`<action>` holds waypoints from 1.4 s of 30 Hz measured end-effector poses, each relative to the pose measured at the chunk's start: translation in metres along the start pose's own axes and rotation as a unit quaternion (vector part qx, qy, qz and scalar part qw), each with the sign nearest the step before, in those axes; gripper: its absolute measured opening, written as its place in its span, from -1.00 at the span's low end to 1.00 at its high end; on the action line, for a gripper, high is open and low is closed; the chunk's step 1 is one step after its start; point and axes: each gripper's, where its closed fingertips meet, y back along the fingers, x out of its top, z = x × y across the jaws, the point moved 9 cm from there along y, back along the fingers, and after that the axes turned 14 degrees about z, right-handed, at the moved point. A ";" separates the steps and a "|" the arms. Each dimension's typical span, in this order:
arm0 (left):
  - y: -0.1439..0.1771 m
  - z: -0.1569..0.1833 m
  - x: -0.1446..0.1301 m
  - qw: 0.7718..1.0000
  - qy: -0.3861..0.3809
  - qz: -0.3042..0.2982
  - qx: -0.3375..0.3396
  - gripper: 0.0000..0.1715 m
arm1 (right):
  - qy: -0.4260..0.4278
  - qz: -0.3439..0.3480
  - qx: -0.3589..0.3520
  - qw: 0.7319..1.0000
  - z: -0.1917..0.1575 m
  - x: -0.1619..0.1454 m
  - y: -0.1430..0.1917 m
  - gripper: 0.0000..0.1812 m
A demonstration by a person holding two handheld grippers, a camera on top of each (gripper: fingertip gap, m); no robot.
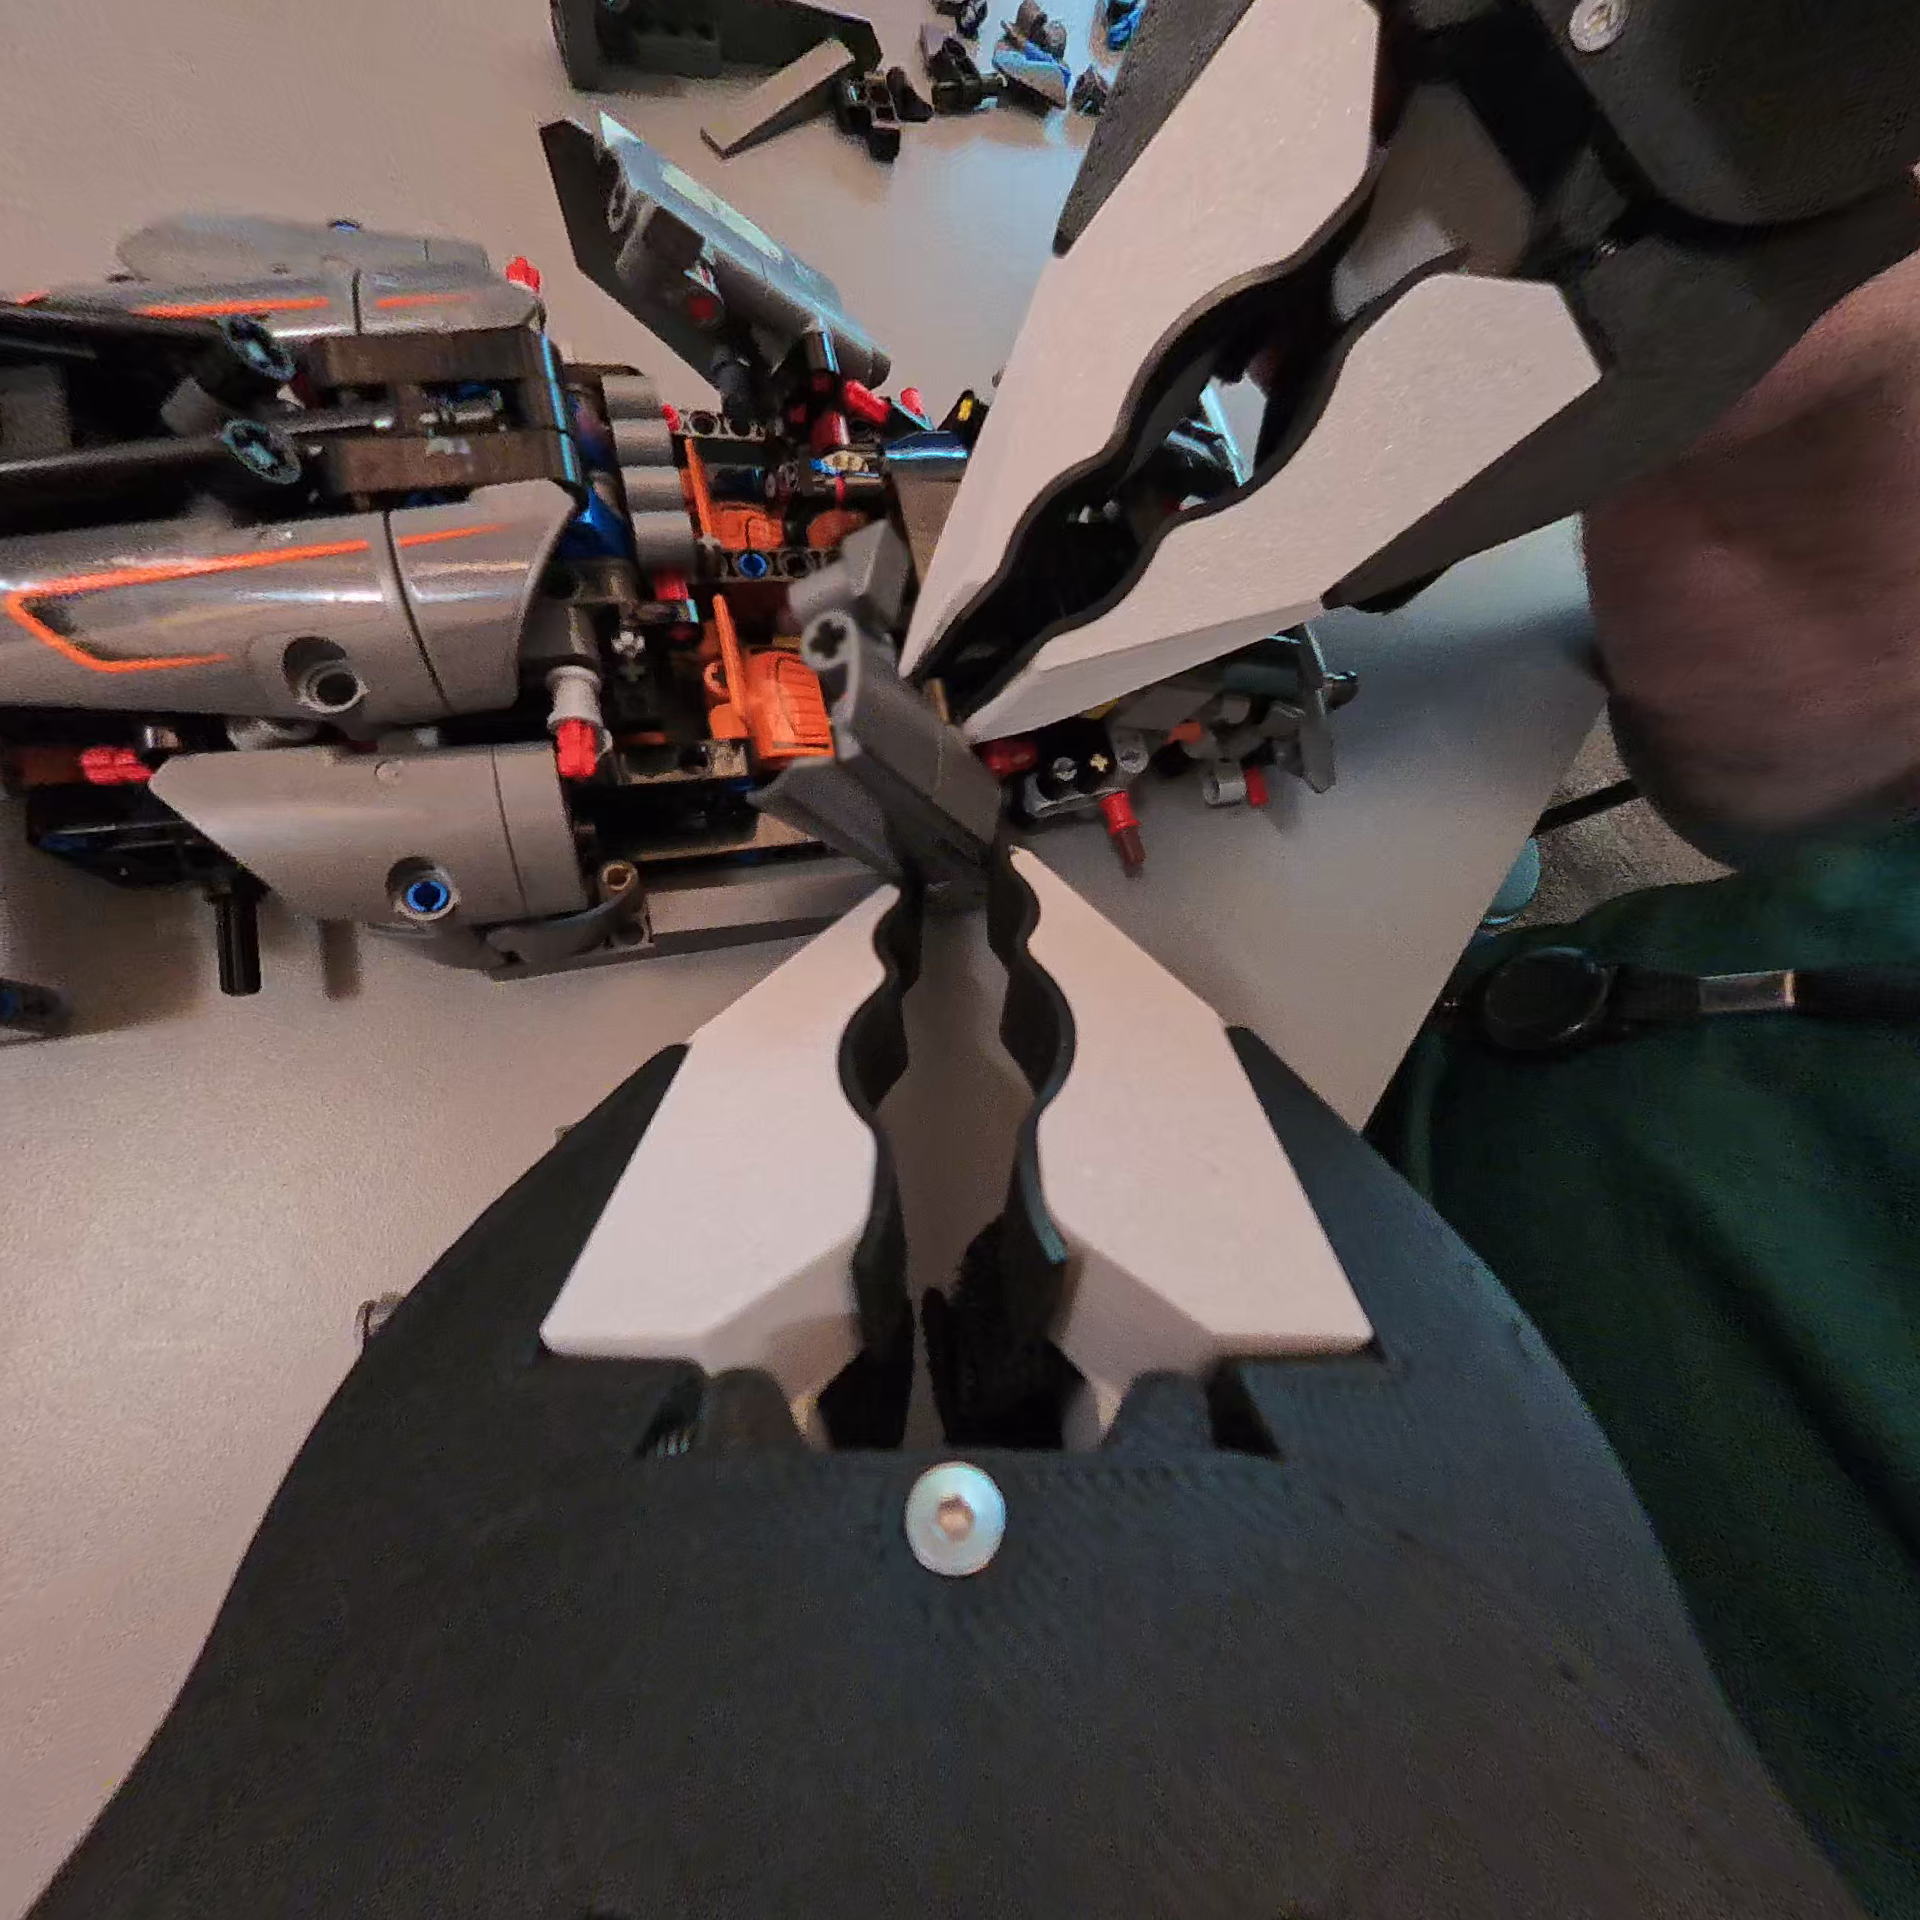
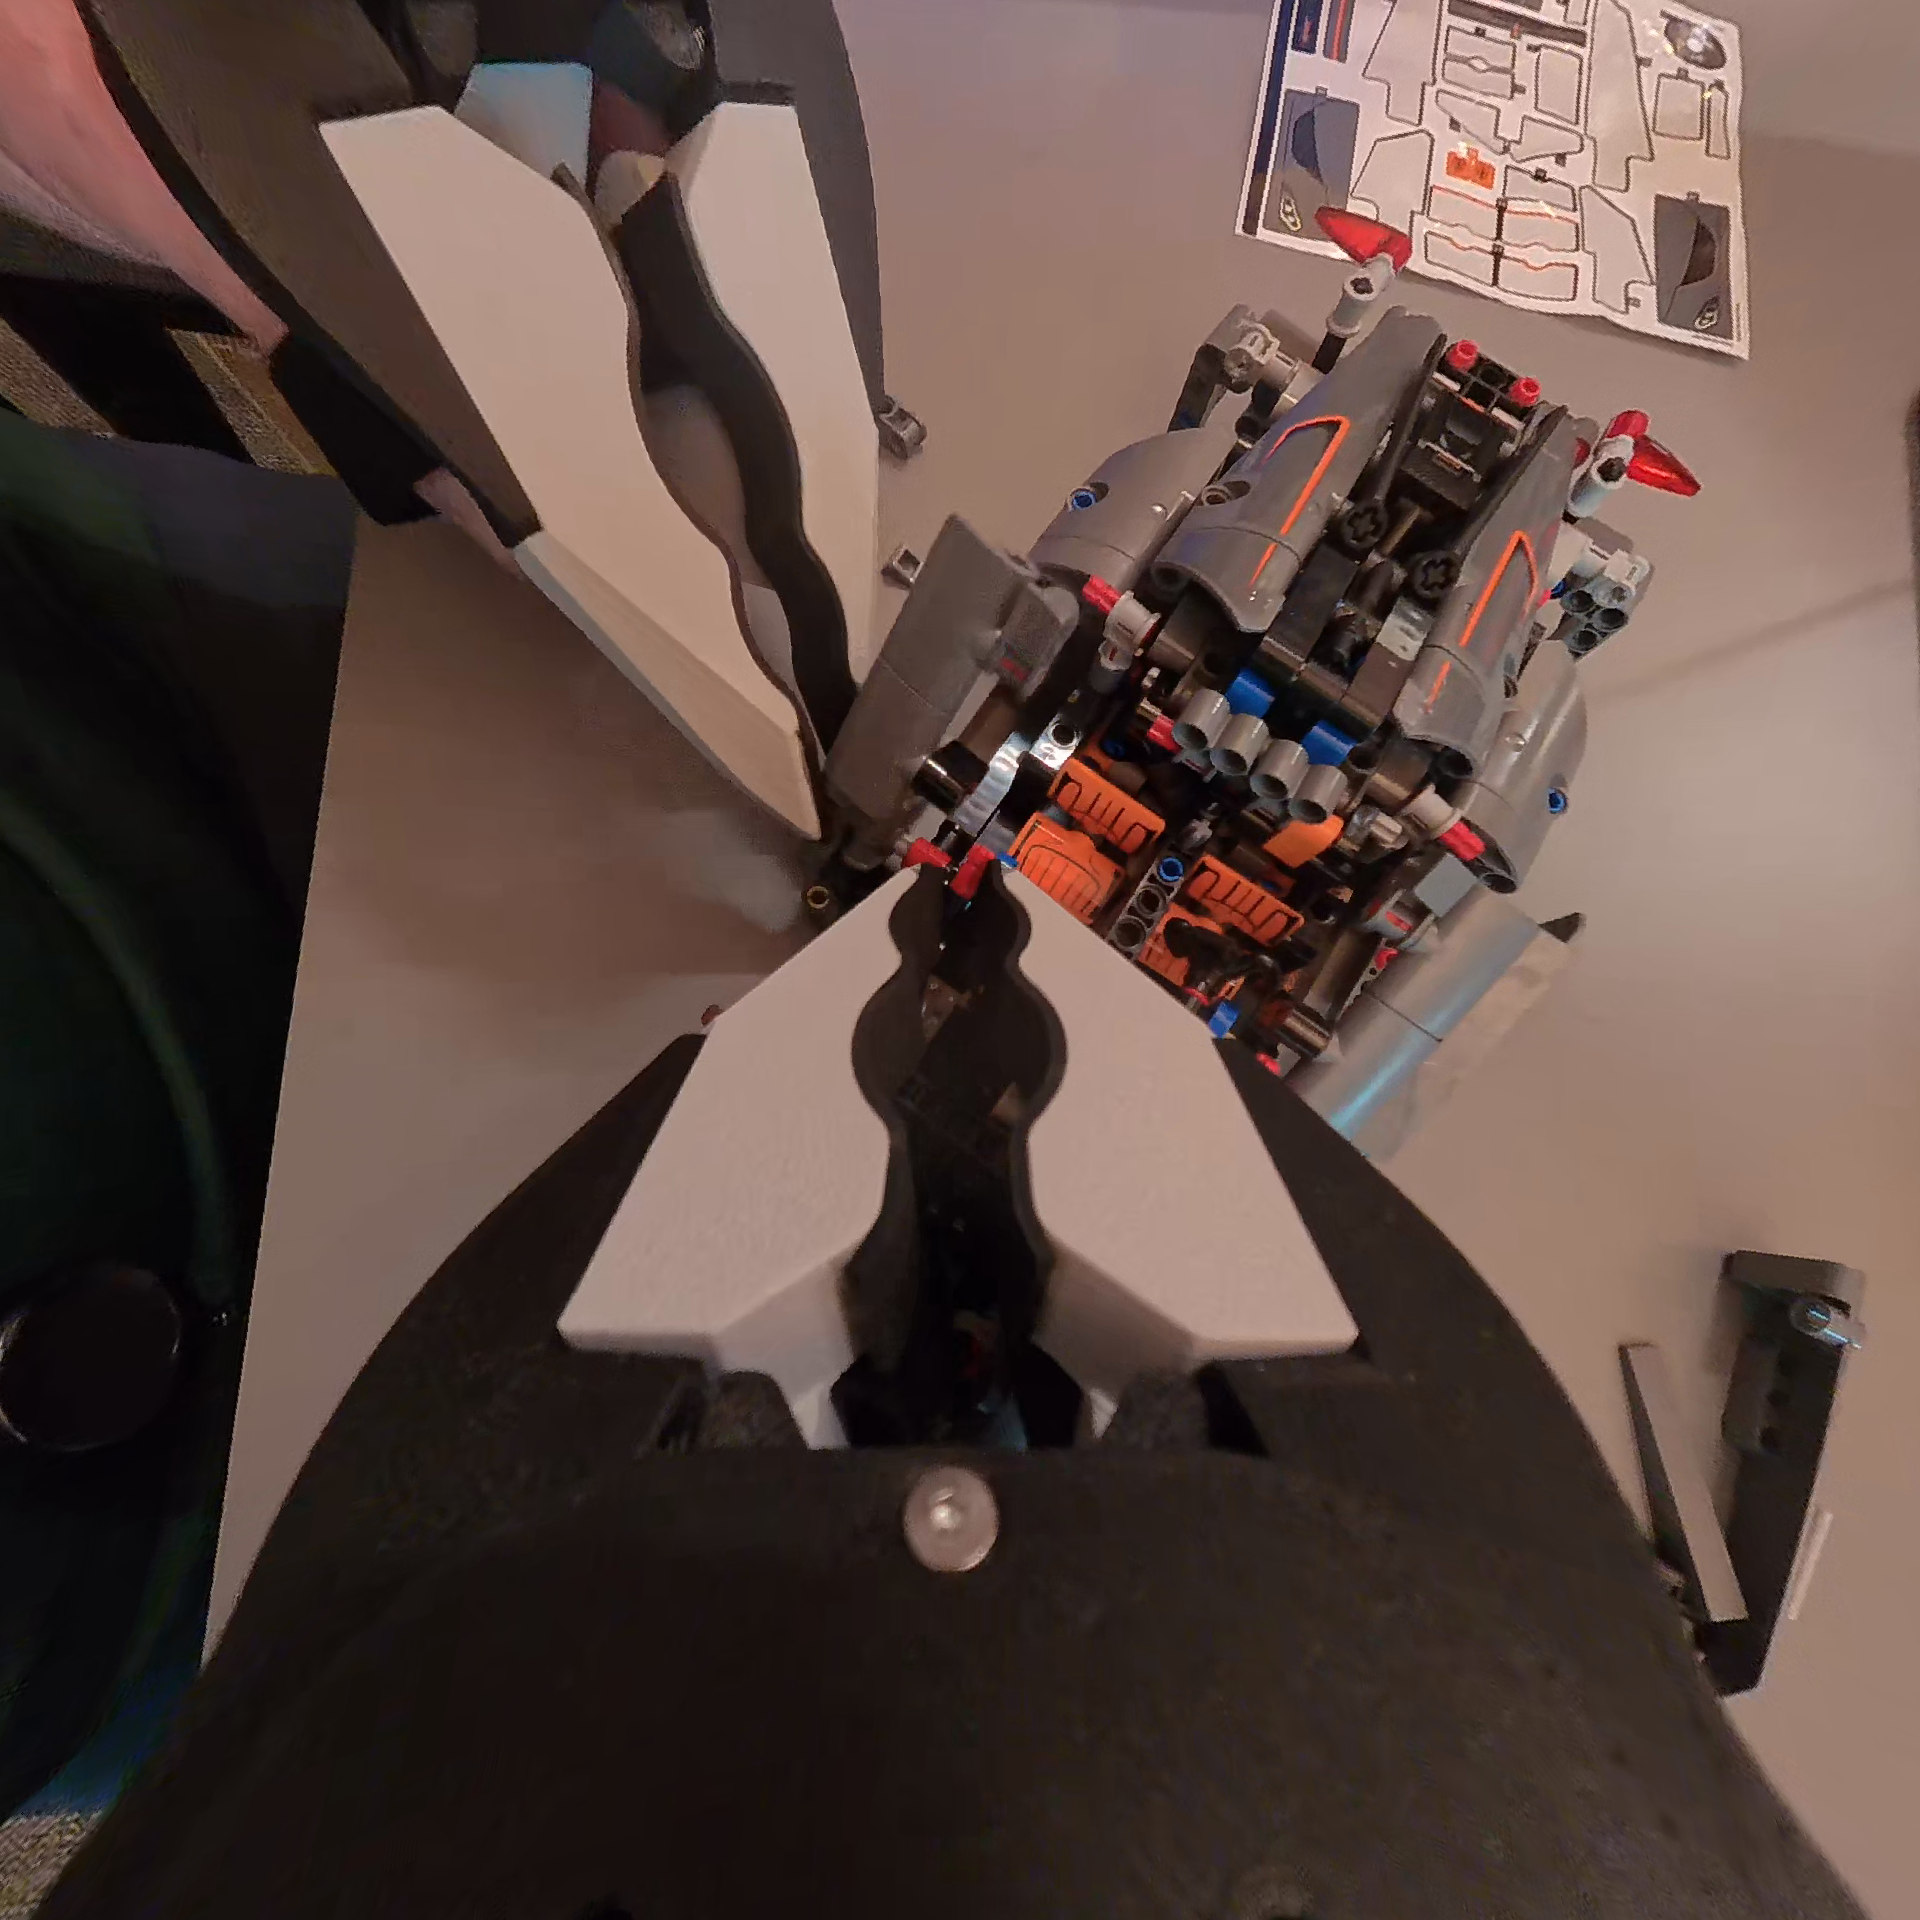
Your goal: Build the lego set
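While both claws meet at the near edge of the lego car (image 1: 436, 582), the left claw (image 1: 951, 883) at frame centre pinches a dark grey panel piece (image 1: 883, 727), its fingers pressed onto the panel's lower end. Right claw (image 2: 961, 894) sits nearly closed around a black strip of the car's frame with red pins (image 2: 951, 868) at its tips; whether it truly grips or only brackets that strip I cannot tell.

Car lies on the counter (image 1: 156, 1195), filling left and centre of the left wrist view and centre right of the right wrist view. Orange seats (image 2: 1081, 842) are exposed in the open middle. Sticker sheet (image 2: 1496, 156) at upper right, loose dark parts (image 1: 966, 73) at top.

Risks, as judgement: the grip on the panel is shallow, so pushing could twist it out of the fingers. Crowded claw tips may collide. If the right claw's hold is loose, the car could slide on the counter.
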 end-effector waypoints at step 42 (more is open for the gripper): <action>0.002 -0.021 -0.003 0.987 -0.056 0.070 -0.133 -0.63 | -0.056 -0.053 -0.140 0.987 -0.046 0.012 -0.010 -0.69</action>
